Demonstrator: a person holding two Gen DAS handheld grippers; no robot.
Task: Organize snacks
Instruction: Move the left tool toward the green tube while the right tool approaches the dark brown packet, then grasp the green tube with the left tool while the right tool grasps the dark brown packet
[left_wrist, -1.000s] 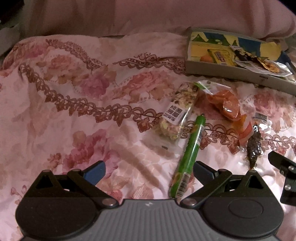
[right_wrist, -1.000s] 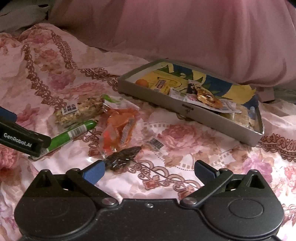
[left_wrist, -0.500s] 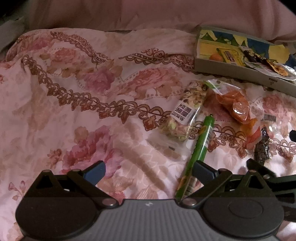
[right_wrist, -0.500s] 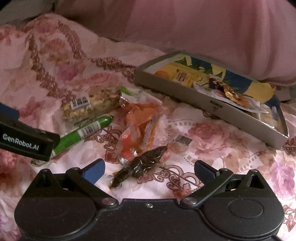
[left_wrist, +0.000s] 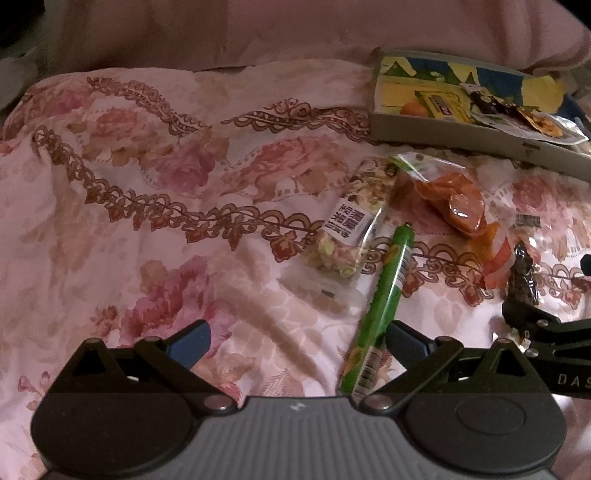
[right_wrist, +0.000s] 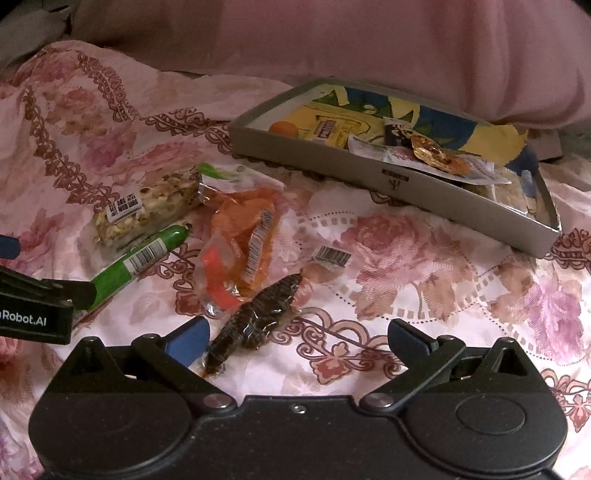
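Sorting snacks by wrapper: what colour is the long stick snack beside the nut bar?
Bright green stick snack, with a white barcode label; clearest in the left wrist view.

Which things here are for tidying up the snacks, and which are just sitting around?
For the job:
- green stick snack
- nut bar
- orange snack packet
- dark snack in clear wrap
- grey tray, some snacks already inside
- left gripper and right gripper, both open

Just lying about:
- flowered bedspread
- pink pillow
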